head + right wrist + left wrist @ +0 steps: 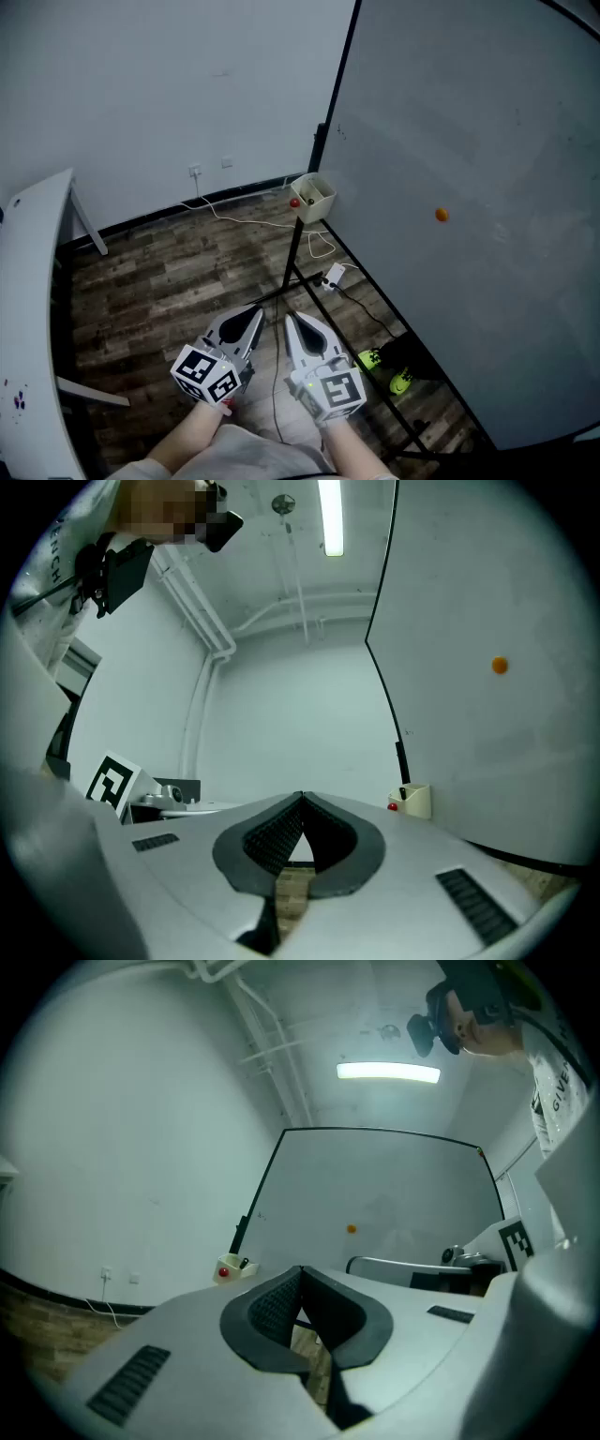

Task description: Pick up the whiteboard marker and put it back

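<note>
A small cream holder (317, 195) hangs at the left edge of the big whiteboard (469, 187). A dark whiteboard marker (309, 200) stands in it beside a red round thing (294, 202). The holder (234, 1267) shows small and far off in the left gripper view, and again as the holder (417, 800) in the right gripper view. My left gripper (257, 313) and right gripper (291, 321) are side by side low in the head view, well short of the holder. Both are level, shut, and hold nothing; the left gripper's tips (300, 1269) and the right gripper's tips (302, 797) meet.
An orange magnet (441, 215) sticks to the whiteboard. The black stand legs (300, 281) spread over the wooden floor, with white cables and a power strip (333, 277). Green-yellow shoes (398, 375) lie under the board. A white table (33, 309) runs along the left.
</note>
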A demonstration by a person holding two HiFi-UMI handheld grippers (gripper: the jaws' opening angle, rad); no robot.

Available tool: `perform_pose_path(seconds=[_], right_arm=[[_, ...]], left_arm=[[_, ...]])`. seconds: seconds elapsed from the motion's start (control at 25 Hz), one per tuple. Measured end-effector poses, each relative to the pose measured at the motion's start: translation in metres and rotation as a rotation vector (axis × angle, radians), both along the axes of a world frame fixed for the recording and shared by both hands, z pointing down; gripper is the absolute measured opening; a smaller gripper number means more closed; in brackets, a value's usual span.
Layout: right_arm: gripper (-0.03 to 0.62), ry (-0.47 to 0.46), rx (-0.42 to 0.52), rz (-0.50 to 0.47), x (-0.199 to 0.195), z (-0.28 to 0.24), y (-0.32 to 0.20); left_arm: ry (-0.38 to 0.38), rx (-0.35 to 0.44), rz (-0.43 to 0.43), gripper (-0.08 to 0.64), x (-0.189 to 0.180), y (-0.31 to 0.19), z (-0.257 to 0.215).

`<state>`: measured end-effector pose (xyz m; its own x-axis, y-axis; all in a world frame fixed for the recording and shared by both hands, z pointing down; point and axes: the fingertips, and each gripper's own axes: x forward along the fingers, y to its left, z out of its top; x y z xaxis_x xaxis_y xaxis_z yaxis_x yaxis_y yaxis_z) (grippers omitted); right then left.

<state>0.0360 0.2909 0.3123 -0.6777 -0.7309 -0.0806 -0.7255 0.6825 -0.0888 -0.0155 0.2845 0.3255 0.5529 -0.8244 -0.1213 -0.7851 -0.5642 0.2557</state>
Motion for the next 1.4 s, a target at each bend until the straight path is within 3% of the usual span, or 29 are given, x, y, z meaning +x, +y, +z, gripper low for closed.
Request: perform_pose_path(seconds=[0.48, 0.88, 1.4], right_arm=[[0.018, 0.028, 0.005, 0.005, 0.012, 0.013, -0.011], [0.02, 0.038, 0.017, -0.014, 0.02, 0.023, -0.027], [0.02, 0.055, 0.011, 0.075, 0.003, 0.037, -0.175]], left_arm=[[-0.083, 0.016, -0.056, 0.015, 0.016, -0.009, 0.005], [-0.069, -0.015, -0.066, 0.015, 0.025, -0.03, 0.022], [-0.068, -0.026, 0.049, 0.015, 0.015, -0.186, 0.039]])
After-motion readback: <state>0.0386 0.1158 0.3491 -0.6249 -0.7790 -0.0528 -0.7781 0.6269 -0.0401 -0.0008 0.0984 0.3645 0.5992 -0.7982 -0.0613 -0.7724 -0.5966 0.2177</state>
